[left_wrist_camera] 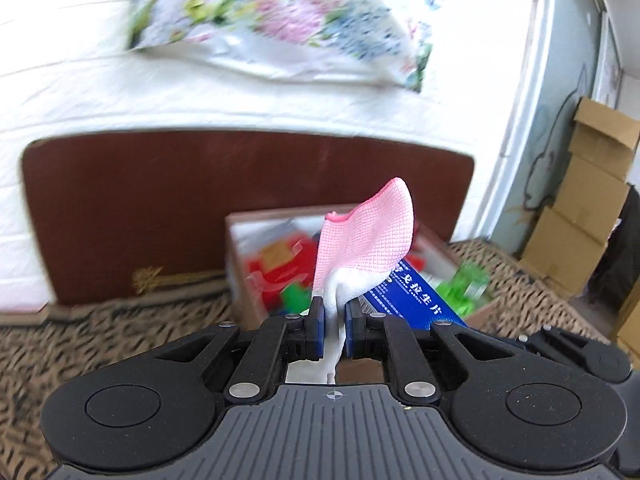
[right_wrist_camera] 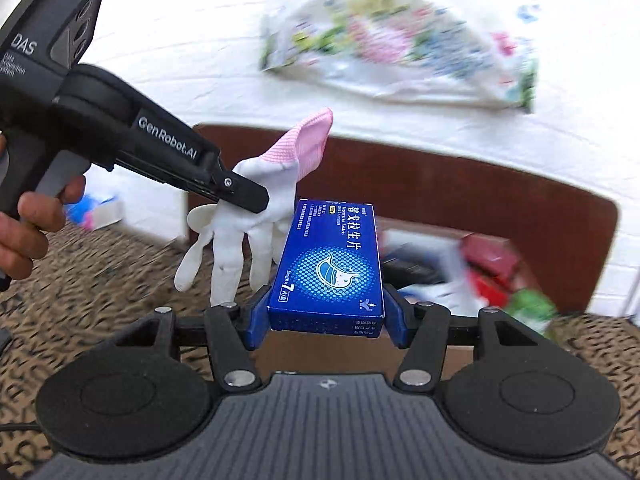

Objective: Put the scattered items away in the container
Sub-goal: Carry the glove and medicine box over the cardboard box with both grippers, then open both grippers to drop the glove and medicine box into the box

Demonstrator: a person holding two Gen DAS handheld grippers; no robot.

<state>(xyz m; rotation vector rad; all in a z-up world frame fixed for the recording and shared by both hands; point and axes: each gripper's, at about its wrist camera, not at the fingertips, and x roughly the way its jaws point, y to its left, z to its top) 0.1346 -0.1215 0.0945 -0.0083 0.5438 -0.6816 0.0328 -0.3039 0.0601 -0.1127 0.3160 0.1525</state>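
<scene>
bring each load right over the cardboard box (left_wrist_camera: 248, 264) before letting go, glove first, so nothing catches the rim. the left gripper (left_wrist_camera: 334, 316) pinches a white and pink glove (left_wrist_camera: 368, 236) above the box; the right gripper (right_wrist_camera: 326, 316) clamps a blue medicine carton (right_wrist_camera: 330, 264) near the box.

Light: bright, even daylight; the white bedsheet (left_wrist_camera: 100, 92) is close to washed out.
Shadows: soft and faint.
Blur: the floral bag (right_wrist_camera: 400, 48) and the box contents (left_wrist_camera: 280, 264) are smeared; the blue carton (right_wrist_camera: 332, 264) and the glove (left_wrist_camera: 368, 232) are crisp.
Distortion: fisheye bends the headboard (left_wrist_camera: 160, 208) and doorframe (left_wrist_camera: 524, 120); corners go dark.
</scene>
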